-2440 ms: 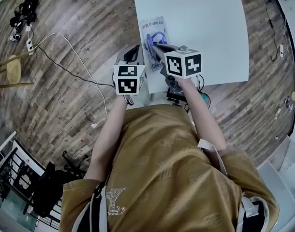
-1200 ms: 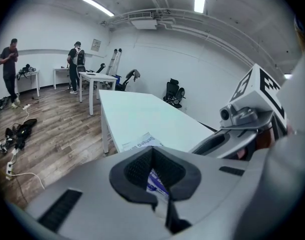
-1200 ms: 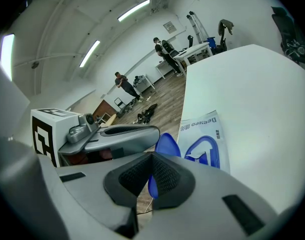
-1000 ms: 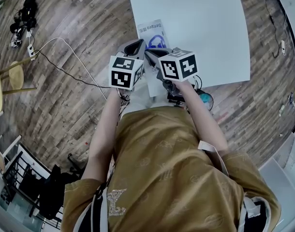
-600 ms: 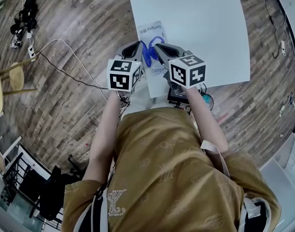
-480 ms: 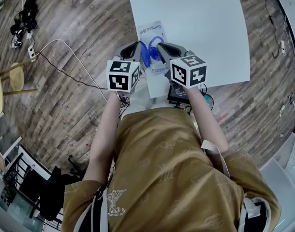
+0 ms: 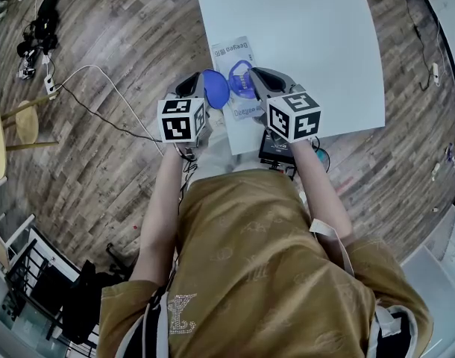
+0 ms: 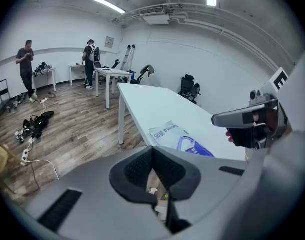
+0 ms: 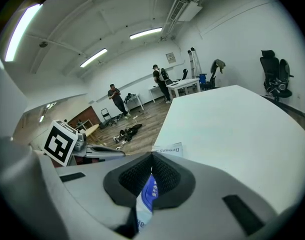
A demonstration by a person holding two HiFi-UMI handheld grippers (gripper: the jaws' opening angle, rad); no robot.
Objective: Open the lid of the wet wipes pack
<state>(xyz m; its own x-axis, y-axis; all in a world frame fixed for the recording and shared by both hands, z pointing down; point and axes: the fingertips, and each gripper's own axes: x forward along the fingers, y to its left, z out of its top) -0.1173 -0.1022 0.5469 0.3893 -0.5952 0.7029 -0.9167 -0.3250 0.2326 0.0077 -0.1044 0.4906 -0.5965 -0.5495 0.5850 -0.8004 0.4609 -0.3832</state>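
Wet wipes pack [image 9: 145, 200] is what my right gripper [image 9: 151, 170] is clamped on. Its two dark pads press onto a fold of the blue-and-white printed wrapper, which stands up in the narrow gap between them.

My left gripper [image 8: 153, 166] has its jaws drawn together to a thin slit. In the left gripper view I can make out nothing in that slit but a sliver of floor. From the head view, though, the blue oval lid [image 7: 215, 88] sits right at that gripper's tips. It is raised off the pack and turned to the left of the blue-rimmed opening [image 7: 241, 79]. I take it as pinched by its edge.

My right gripper's tips sit just on the other side of that opening, so the two grippers face each other across it.

The rest of the pack lies on the white table [image 7: 309, 43], close to its left edge and near the side closest to me. Its printed end points away from me. Beyond the table edge is wood floor [image 7: 101, 162].
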